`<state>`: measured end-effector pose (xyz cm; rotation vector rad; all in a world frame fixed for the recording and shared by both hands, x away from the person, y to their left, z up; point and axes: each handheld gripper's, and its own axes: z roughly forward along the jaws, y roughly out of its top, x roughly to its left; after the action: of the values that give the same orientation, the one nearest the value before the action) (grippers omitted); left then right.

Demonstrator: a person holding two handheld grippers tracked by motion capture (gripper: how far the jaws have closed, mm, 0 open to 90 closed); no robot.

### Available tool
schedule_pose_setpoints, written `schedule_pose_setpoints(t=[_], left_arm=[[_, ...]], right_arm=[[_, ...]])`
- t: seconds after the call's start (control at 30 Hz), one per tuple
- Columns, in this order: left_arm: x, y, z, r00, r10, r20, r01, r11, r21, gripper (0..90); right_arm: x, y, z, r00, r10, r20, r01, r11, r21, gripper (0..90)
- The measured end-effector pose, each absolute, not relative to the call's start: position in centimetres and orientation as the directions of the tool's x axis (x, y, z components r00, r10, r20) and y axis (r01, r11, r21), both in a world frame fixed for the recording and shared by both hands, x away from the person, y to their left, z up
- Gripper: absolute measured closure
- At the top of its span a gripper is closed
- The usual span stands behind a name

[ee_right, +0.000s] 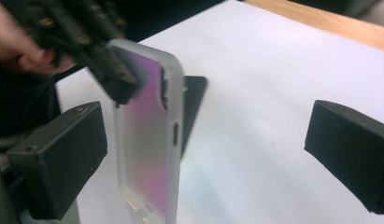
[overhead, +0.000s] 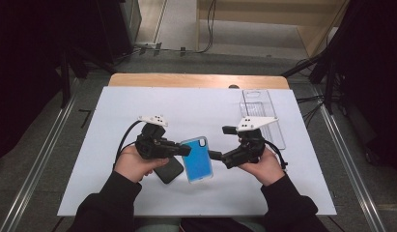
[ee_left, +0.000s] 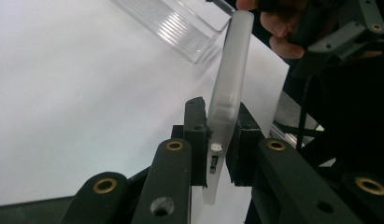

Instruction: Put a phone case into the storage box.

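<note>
A person's dark sleeves are seen entering from the near edge of the table, a black two-jaw tool held in each hand. The left gripper [overhead: 185, 150] is clamped on one edge of a phone case [overhead: 197, 158], its pads pressed against the frosted rim from both sides, as is seen close up from the left gripper view, where the case [ee_left: 229, 88] stands on edge between the black pads [ee_left: 197, 135]. The case, blue from above and translucent with a pinkish sheen from the right gripper view [ee_right: 150, 135], is held up off the white sheet [overhead: 196, 108] near the middle of the table. The right gripper [overhead: 216, 155] is held just beside the case's other edge with its jaws spread wide; its pads are seen well apart on either side of the case and are not pressing on it. A dark phone [overhead: 168, 170] is lain flat on the sheet just beneath the left hand [overhead: 133, 164], partly covered by the case. Farther back, a clear plastic tray [overhead: 263, 108] is rested on the sheet beyond the right hand [overhead: 263, 166], near the far right corner. Beyond it, the wooden table edge [overhead: 196, 80] is visible.
</note>
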<state>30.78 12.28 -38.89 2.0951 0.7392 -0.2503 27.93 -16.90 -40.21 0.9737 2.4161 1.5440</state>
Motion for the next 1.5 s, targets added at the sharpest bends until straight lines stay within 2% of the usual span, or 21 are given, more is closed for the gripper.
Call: schedule_pose_setpoints(t=[0.13, 0.3, 0.43, 0.63, 0.93, 1.1, 1.5], left_arm=[[31.0, 12.5, -38.9, 0.779, 0.459, -0.428, 0.614, -0.417, 0.670, 80.5], [31.1, 12.8, -38.9, 0.760, 0.487, -0.430, 0.629, -0.386, 0.675, 80.4], [31.1, 12.8, -38.9, 0.736, 0.531, -0.420, 0.646, -0.365, 0.671, 80.4], [31.1, 12.5, -39.0, 0.721, 0.553, -0.417, 0.658, -0.360, 0.661, 80.3], [30.9, 12.2, -39.1, 0.667, 0.624, -0.407, 0.687, -0.305, 0.659, 80.5], [30.9, 12.1, -39.2, 0.635, 0.646, -0.424, 0.712, -0.275, 0.646, 80.5], [30.3, 10.9, -39.2, 0.643, 0.649, -0.408, 0.707, -0.297, 0.642, 80.5]], right_arm=[[27.9, -17.3, -40.9, -0.742, 0.615, 0.268, 0.505, 0.249, 0.826, 0.0], [27.2, -16.9, -41.7, -0.650, 0.720, 0.243, 0.546, 0.220, 0.809, 0.0], [26.6, -16.4, -42.1, -0.654, 0.719, 0.234, 0.543, 0.231, 0.808, 0.0], [25.7, -15.8, -42.5, -0.636, 0.725, 0.263, 0.549, 0.186, 0.815, 0.0], [24.8, -14.2, -42.9, -0.604, 0.763, 0.231, 0.546, 0.185, 0.817, 0.0], [24.8, -13.5, -43.1, -0.604, 0.768, 0.215, 0.537, 0.192, 0.822, 0.0], [25.1, -12.0, -43.7, -0.603, 0.769, 0.214, 0.544, 0.199, 0.815, 0.0]])
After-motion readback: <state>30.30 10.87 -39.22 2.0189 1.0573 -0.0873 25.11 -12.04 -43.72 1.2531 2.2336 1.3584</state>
